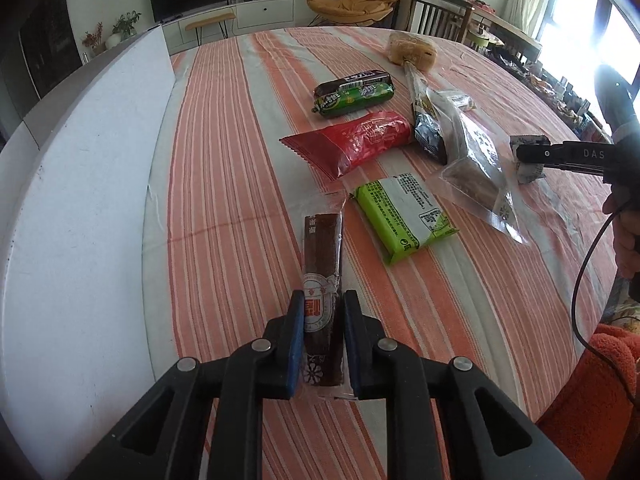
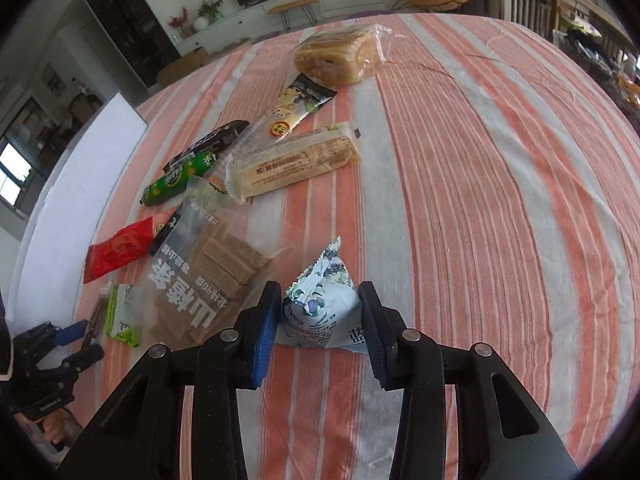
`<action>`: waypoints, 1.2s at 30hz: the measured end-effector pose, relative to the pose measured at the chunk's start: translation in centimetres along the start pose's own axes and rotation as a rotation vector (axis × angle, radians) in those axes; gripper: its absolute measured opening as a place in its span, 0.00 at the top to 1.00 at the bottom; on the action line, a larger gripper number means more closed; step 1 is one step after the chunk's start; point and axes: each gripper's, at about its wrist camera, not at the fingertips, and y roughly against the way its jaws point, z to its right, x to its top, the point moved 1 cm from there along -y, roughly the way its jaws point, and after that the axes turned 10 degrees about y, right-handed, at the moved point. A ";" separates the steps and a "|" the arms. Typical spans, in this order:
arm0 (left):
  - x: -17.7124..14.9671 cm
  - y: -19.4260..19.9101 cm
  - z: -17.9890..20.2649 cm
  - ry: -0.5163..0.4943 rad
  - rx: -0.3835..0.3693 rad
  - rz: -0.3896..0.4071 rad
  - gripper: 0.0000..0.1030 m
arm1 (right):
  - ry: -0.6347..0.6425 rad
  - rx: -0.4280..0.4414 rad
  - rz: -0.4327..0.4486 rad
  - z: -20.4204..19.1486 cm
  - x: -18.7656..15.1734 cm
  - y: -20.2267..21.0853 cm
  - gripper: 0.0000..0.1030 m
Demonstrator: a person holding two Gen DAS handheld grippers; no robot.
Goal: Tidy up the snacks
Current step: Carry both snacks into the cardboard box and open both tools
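Observation:
My left gripper (image 1: 320,304) is shut on a long brown snack bar (image 1: 323,264) in clear wrap, which lies on the striped tablecloth (image 1: 224,184). My right gripper (image 2: 320,300) is shut on a small white-and-blue floral packet (image 2: 320,300) resting on the cloth; it also shows from the side in the left wrist view (image 1: 528,156). Between them lie a green-and-white pack (image 1: 404,216), a red pouch (image 1: 356,142), a green sausage pack (image 1: 352,94) and a clear bag of brown slabs (image 2: 208,280).
A white board (image 1: 80,200) stands along the table's left edge. A wrapped bread loaf (image 2: 336,56), a pale long bar (image 2: 292,164) and a black-tipped packet (image 2: 296,104) lie farther back. A red cloth (image 1: 592,392) lies at the right.

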 end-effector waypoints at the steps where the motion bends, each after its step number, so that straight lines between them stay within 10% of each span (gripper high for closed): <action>1: -0.1 0.2 -0.2 0.022 -0.035 -0.002 0.84 | -0.012 0.000 0.011 0.0 -0.3 0.7 0.65; 10: -0.3 8.8 -0.2 0.104 -0.274 0.103 0.84 | -0.133 0.138 0.178 -2.9 -2.1 9.0 0.65; 17: 0.0 21.4 -5.2 0.199 -0.391 0.269 0.84 | -0.090 0.427 0.286 -14.9 -0.4 12.2 0.65; 25: -0.5 27.0 -16.6 0.375 -0.107 0.430 0.84 | 0.053 0.716 0.211 -31.2 3.3 9.6 0.65; 32: -2.1 18.9 -25.2 0.520 0.182 0.327 0.82 | 0.172 0.654 0.053 -39.5 3.9 1.4 0.56; 34: -2.7 16.5 -26.0 0.520 0.203 0.274 0.66 | 0.214 0.539 0.001 -39.5 3.2 -0.7 0.43; 36: -3.1 15.1 -25.7 0.520 0.203 0.245 0.23 | 0.233 0.451 0.006 -38.1 2.4 -1.4 0.41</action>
